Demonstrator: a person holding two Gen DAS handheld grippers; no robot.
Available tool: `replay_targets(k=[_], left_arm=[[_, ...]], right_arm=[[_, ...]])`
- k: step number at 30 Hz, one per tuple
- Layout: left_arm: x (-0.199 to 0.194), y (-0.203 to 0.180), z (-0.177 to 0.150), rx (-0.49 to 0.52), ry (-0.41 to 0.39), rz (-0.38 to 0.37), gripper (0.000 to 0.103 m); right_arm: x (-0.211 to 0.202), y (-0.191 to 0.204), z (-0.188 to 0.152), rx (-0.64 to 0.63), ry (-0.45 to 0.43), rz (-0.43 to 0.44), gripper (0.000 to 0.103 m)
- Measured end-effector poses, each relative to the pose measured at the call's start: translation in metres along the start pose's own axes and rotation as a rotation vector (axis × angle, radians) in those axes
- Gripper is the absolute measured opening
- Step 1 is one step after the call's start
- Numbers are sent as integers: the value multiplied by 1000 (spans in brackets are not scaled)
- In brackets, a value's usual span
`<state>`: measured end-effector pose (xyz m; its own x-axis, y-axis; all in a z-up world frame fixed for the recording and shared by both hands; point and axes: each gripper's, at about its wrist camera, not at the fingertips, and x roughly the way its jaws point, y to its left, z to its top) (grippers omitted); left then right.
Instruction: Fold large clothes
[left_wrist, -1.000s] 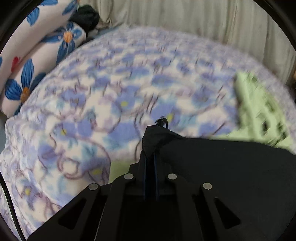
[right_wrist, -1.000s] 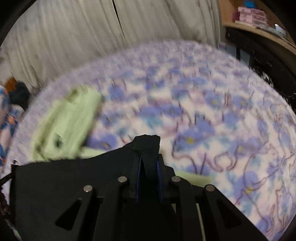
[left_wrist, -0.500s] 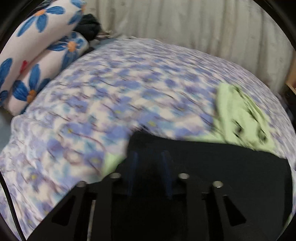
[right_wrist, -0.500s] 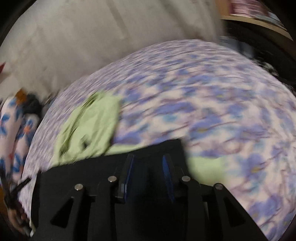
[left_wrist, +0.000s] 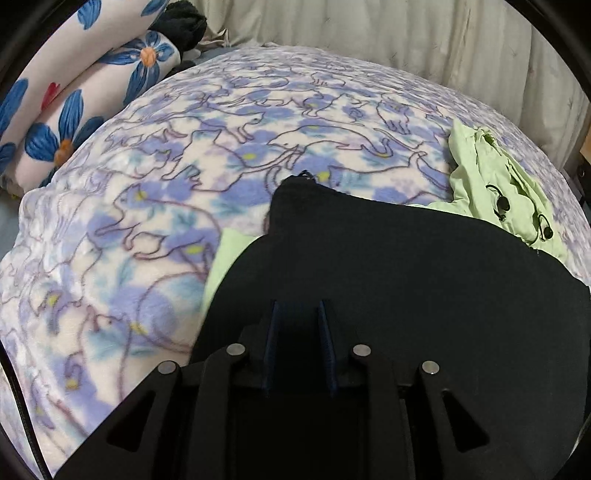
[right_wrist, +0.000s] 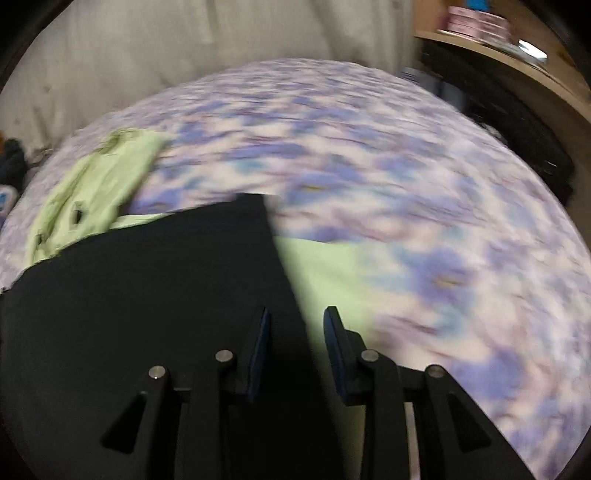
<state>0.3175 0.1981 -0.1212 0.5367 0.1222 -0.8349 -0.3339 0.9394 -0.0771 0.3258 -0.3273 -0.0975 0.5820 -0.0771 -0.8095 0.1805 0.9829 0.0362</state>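
Black garment (left_wrist: 406, 266) lies spread flat on the floral blanket (left_wrist: 155, 206), over a pale green cloth (left_wrist: 225, 254) that peeks out at its left and right edges; a corner of it (left_wrist: 295, 184) points away from the camera onto the blanket. Left gripper (left_wrist: 297, 314) hovers above the black garment with its jaws parted, nothing between the blue pads; right gripper (right_wrist: 295, 321) likewise stands open, straddling the black garment's right edge (right_wrist: 284, 266) with green cloth showing under its right finger — whether the pads touch fabric cannot be told.

Only the left wrist view shows the flowered pillows (left_wrist: 74, 96) beyond the black garment to the left, and it shows the crumpled green garment (left_wrist: 495, 184) sharply, just beyond the black garment's far edge; only the right wrist view — badly blurred — shows the wooden shelf (right_wrist: 517, 70) far to the right. Bare blanket stretches wide beyond the black garment's far corner and to both sides.
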Motion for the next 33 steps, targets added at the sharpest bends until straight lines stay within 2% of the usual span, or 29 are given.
replay_targets(k=[4, 8, 12, 15, 17, 20, 23, 25, 26, 28, 32, 33], left_arm=[[-31, -3, -11, -8, 12, -2, 37], [-73, -17, -41, 31, -2, -56, 40], [-101, -33, -82, 71, 9, -107, 40], [-102, -39, -112, 102, 32, -92, 40], [-91, -34, -127, 120, 48, -25, 40], [-93, -21, -133, 129, 8, -6, 40], [-97, -12, -132, 120, 14, -28, 40], [-98, -10, -132, 116, 14, 1, 40], [-99, -9, -132, 114, 17, 2, 40], [-101, -6, -133, 95, 30, 14, 52], [-112, 2, -139, 58, 46, -17, 54], [-114, 3, -141, 51, 50, -23, 55]], right_arm=[[-45, -7, -14, 35, -33, 113, 31], [-83, 32, -42, -15, -52, 255, 31], [-100, 80, -83, -109, -10, 366, 31], [-94, 100, -110, -195, 28, 340, 31], [-84, 98, -120, -219, 50, 271, 31], [-79, 65, -122, -164, 36, 206, 31], [-83, 22, -117, -53, 40, 219, 31], [-87, 6, -118, -21, 40, 174, 31], [-89, -1, -118, -5, 42, 170, 31], [-96, -15, -120, 47, 53, 218, 31], [-108, -31, -125, 101, 61, 255, 32], [-111, -34, -128, 114, 68, 268, 37]])
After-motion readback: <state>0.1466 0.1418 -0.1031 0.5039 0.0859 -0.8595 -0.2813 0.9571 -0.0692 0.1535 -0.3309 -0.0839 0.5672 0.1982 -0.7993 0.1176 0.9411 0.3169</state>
